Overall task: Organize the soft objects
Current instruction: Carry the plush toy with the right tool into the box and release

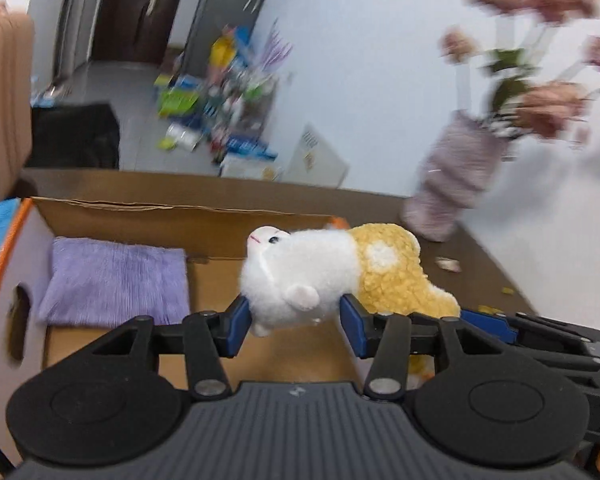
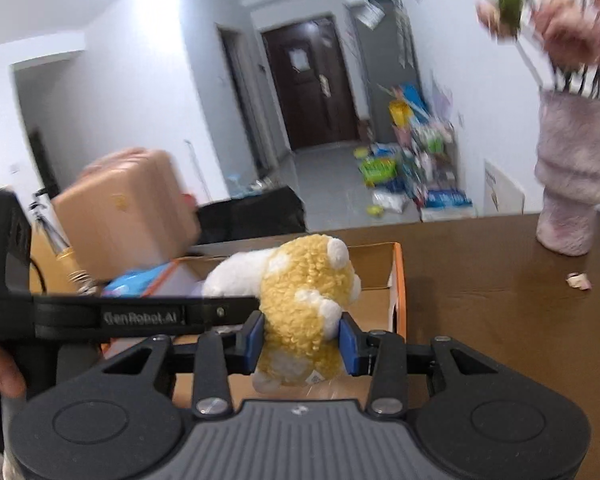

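While both hand-held grippers (image 1: 296, 320) (image 2: 302, 340) pinched the plush toy (image 1: 300, 276), its length spanned them, above the cardboard box (image 1: 112, 208).

Left tongs (image 1: 296, 322) and right tongs (image 2: 302, 338) both clamped, side by side.

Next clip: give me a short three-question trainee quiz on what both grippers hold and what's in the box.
1. True or false: the left gripper is shut on the white plush toy.
2. What does the right gripper hold?
3. What already lies in the cardboard box? A) purple cloth B) vase C) nothing

Key: 1 true; 2 the yellow plush toy; 3 A, the purple cloth.
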Demonstrator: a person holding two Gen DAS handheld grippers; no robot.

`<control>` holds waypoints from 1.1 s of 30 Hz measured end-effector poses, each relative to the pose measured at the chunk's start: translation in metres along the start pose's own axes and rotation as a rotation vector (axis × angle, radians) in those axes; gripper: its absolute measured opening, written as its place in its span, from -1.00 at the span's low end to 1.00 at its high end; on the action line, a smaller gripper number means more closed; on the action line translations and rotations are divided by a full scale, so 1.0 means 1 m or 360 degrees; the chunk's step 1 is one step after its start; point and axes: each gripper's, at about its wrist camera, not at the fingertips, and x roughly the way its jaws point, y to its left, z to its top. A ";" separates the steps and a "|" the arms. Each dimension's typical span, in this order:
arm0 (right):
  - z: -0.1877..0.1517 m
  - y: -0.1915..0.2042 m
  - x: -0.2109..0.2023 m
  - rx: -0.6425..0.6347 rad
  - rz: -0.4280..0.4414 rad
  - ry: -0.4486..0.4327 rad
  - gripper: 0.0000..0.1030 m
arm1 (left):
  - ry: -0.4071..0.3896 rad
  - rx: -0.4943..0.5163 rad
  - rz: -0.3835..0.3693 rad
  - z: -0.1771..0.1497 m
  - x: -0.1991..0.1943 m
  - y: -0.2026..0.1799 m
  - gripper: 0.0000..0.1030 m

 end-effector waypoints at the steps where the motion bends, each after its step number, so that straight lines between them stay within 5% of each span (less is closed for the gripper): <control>1: 0.005 -0.003 0.017 0.0007 -0.0018 0.0027 -0.27 | 0.0043 -0.0042 0.0023 0.009 0.019 0.007 -0.06; 9: 0.020 -0.020 0.101 0.0015 -0.0152 0.0220 -0.21 | 0.0196 -0.0153 0.0107 0.023 0.095 0.041 -0.09; 11: 0.014 -0.013 0.104 -0.0069 -0.0210 0.0163 -0.22 | 0.0240 -0.0200 0.0094 0.020 0.099 0.048 -0.08; 16: -0.001 0.016 0.113 -0.0375 -0.0341 0.0221 0.24 | 0.0199 -0.0134 0.0029 0.016 0.091 0.044 0.09; 26: -0.018 0.027 0.095 -0.0433 -0.0500 0.0283 0.24 | 0.0206 -0.0020 -0.0016 -0.001 0.084 0.015 0.12; 33: -0.009 0.018 0.052 -0.0350 -0.0437 0.0088 0.26 | 0.0064 0.0089 0.0059 0.008 0.036 -0.008 0.24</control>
